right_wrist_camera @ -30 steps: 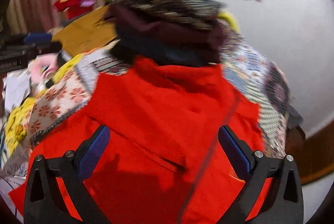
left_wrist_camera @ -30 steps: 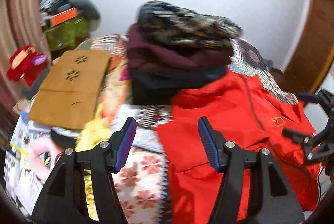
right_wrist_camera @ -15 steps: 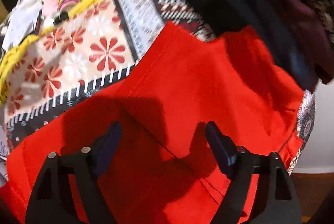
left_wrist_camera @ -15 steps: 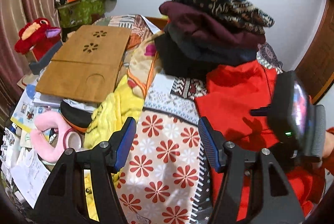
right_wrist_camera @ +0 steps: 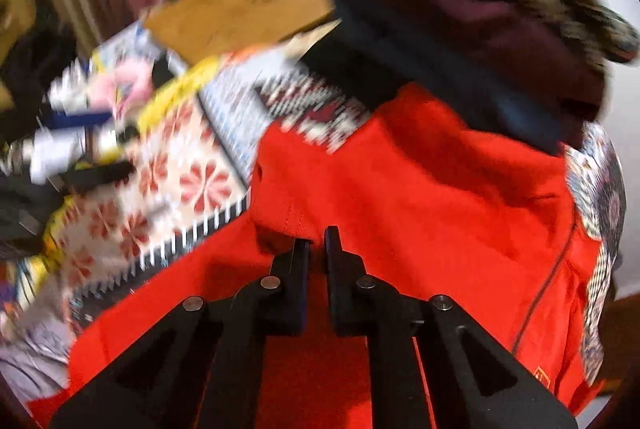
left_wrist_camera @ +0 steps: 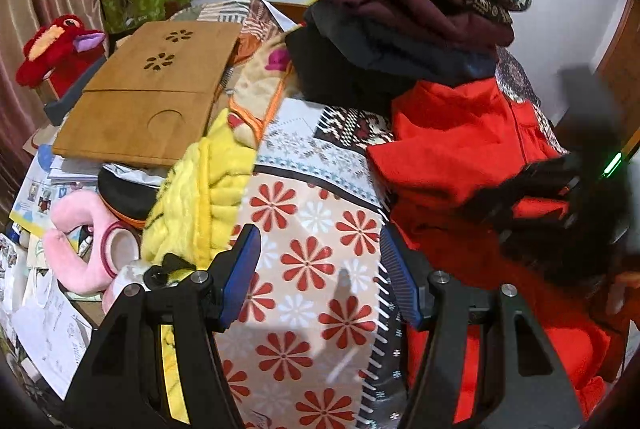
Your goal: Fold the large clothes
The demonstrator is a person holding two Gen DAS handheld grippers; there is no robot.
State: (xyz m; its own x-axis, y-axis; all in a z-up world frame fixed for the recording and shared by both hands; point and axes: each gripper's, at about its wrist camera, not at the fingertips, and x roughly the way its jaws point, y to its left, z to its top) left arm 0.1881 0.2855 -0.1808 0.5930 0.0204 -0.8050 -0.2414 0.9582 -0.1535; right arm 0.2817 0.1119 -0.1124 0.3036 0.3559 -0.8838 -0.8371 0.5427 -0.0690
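Pinching a fold of the red jacket (right_wrist_camera: 420,189) at lower centre, the right gripper (right_wrist_camera: 317,249) was clamped (left gripper (left_wrist_camera: 320,269) spread apart, holding nothing).

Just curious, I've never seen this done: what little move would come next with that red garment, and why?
Probably the right tool, shut on a pinched edge of the red garment, should lift and carry it across as a fold. The left tool is open over the flowered bedspread, holding nothing, so it can't help yet.

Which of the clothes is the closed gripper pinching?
The red garment. The right gripper is shut on its fabric; the dark folded clothes sit stacked behind, untouched.
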